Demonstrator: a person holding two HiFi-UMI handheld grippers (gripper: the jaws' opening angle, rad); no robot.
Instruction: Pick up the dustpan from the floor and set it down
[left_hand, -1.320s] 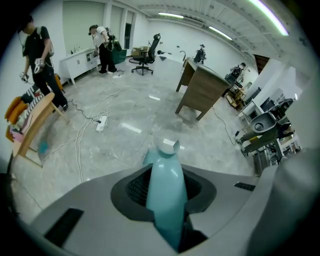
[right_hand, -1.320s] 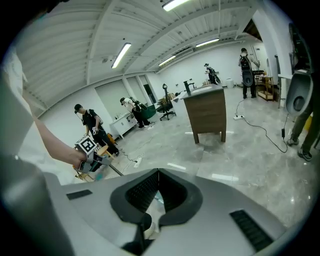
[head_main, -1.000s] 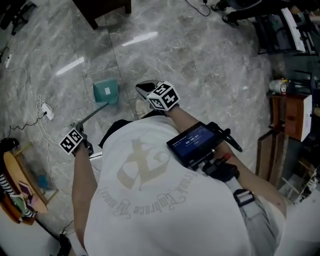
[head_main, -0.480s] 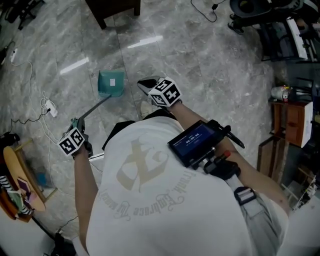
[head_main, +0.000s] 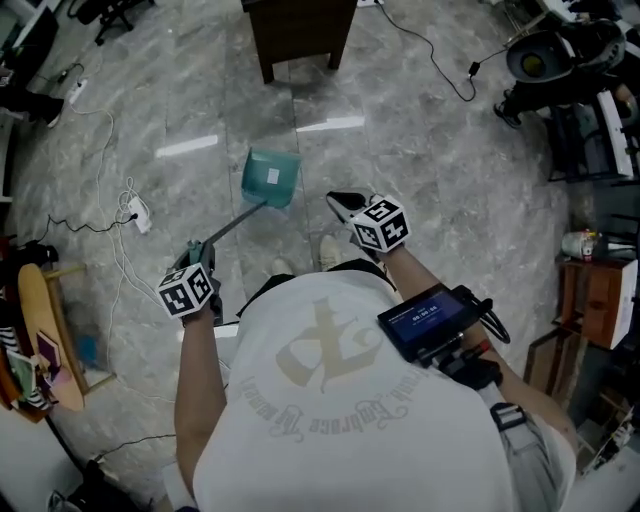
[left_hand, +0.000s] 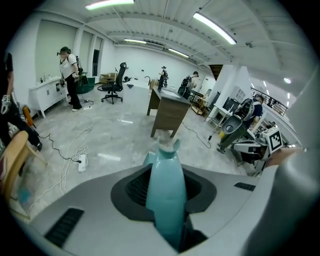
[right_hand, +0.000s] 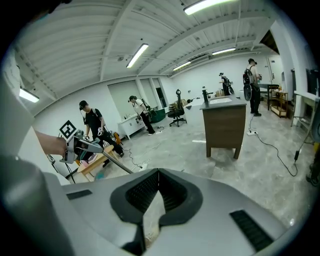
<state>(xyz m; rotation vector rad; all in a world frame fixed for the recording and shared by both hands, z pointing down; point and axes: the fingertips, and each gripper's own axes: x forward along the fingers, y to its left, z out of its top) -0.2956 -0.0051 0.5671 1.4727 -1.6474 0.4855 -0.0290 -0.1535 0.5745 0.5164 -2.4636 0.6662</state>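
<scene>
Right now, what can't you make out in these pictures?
- Whether the teal plastic long-handled dustpan touches the grey marble floor: head view looks steeply down; in the left gripper view its handle, gripped by the left tongs, covers most of it.
- The dustpan's white label: too small to read, head view.
- Text on the small dark screen: too small, head view.

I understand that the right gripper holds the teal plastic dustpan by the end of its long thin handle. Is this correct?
No: the left gripper holds the teal plastic dustpan by the end of its long thin handle. The left gripper view shows the teal grip between its fingers; the right gripper is shut on nothing.
</scene>
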